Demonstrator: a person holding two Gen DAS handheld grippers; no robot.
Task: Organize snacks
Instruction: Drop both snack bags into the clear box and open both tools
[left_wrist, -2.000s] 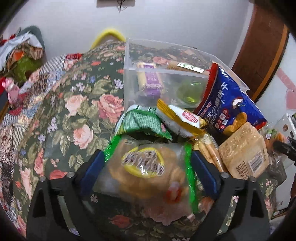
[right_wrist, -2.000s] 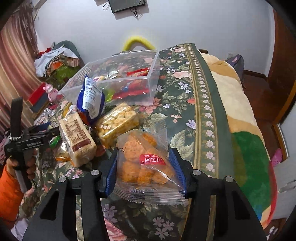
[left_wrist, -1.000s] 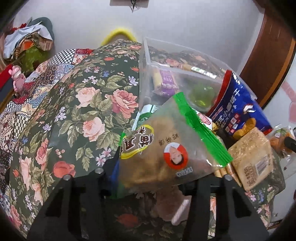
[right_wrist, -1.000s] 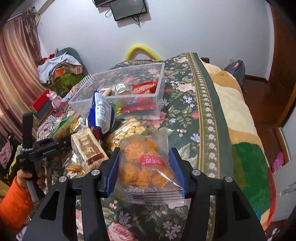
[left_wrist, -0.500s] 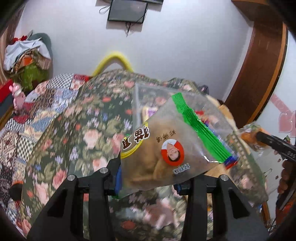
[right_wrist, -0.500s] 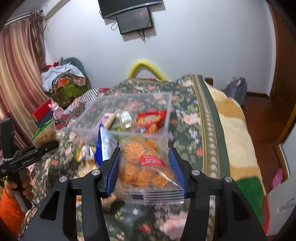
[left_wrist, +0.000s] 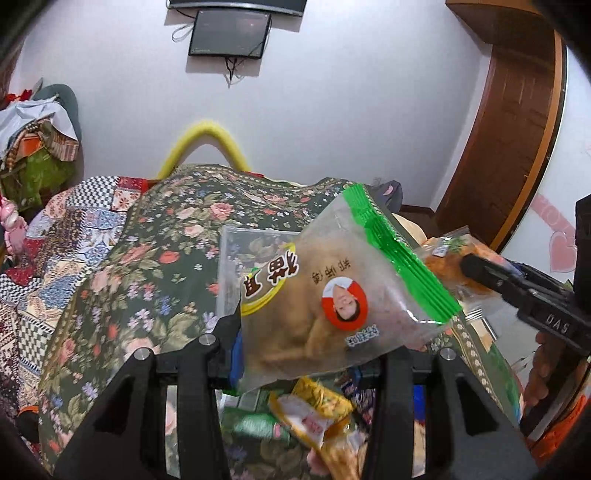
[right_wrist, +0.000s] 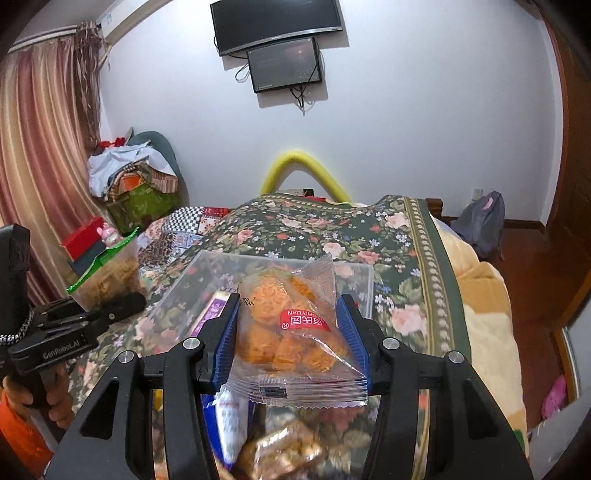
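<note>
My left gripper (left_wrist: 310, 350) is shut on a clear bag with a green sealed edge (left_wrist: 317, 302), full of brown snacks, held in the air. My right gripper (right_wrist: 288, 332) is shut on a clear bag of orange round crackers (right_wrist: 291, 325) with a red label. Behind and below both bags stands the clear plastic box (right_wrist: 207, 266) on the floral bedspread, with a purple packet (right_wrist: 212, 312) inside. In the left wrist view the right gripper's black finger (left_wrist: 491, 277) comes in from the right, holding the cracker bag (left_wrist: 443, 266) beside the green-edged bag.
Loose snacks lie under the grippers: a yellow packet (left_wrist: 310, 413), a green packet (left_wrist: 255, 428), a blue-and-white packet (right_wrist: 229, 417). The floral bedspread (right_wrist: 388, 258) drops off at its right edge. A yellow foam arch (right_wrist: 303, 166) stands against the far wall.
Both grippers have risen off the snack pile with their bags and moved toward the clear box. The two bags now hang close together.
</note>
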